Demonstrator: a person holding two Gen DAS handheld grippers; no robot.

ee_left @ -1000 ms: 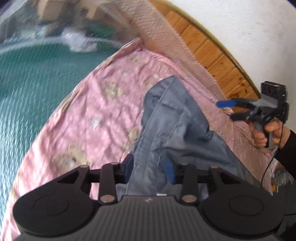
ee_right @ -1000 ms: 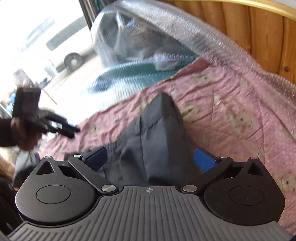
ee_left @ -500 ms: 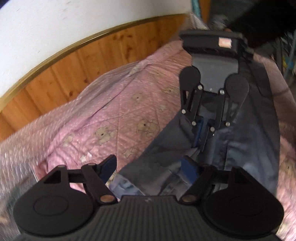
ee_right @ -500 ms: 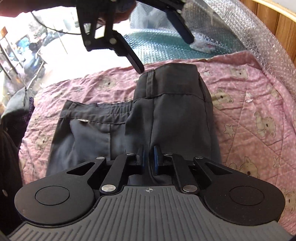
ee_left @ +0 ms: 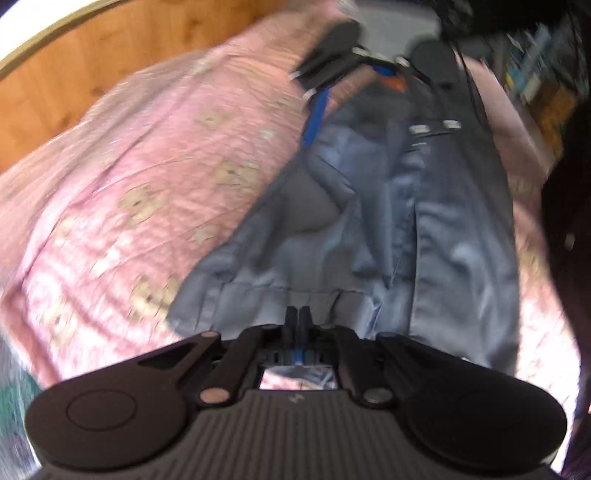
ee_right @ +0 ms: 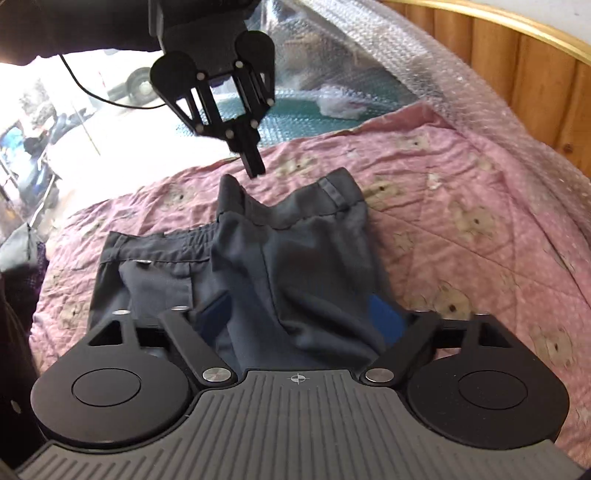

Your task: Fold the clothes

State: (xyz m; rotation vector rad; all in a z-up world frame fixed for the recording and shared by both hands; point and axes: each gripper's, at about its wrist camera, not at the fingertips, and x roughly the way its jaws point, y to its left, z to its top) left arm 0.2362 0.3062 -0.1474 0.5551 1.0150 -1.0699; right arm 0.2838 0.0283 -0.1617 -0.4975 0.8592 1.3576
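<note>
A pink quilt printed with pale bears covers the bed, with bubble wrap heaped along its far edge against a wood-panelled wall topped by a gold strip.

Nearest in the right wrist view, the right tool stands with its blue-padded fingers spread wide, one on each side of a fold of the grey trousers; the pads lie beside the cloth without pinching it. The trousers lie on the quilt, folded over themselves: the upper layer bunches up towards the camera, and the elastic waistband of the lower layer shows to the left. Beyond the garment's far edge, the left tool hangs just above the cloth with its fingers pressed together; whether any fabric sits between them is not clear from here. A black cable trails from it, and a dark sleeve fills the upper left corner.

The left wrist view is blurred. There, the left tool has its fingers closed tight at the near hem of the trousers, and no cloth is visible between the tips. Farther along the garment the right tool appears as a dark smear with a blue finger.
</note>
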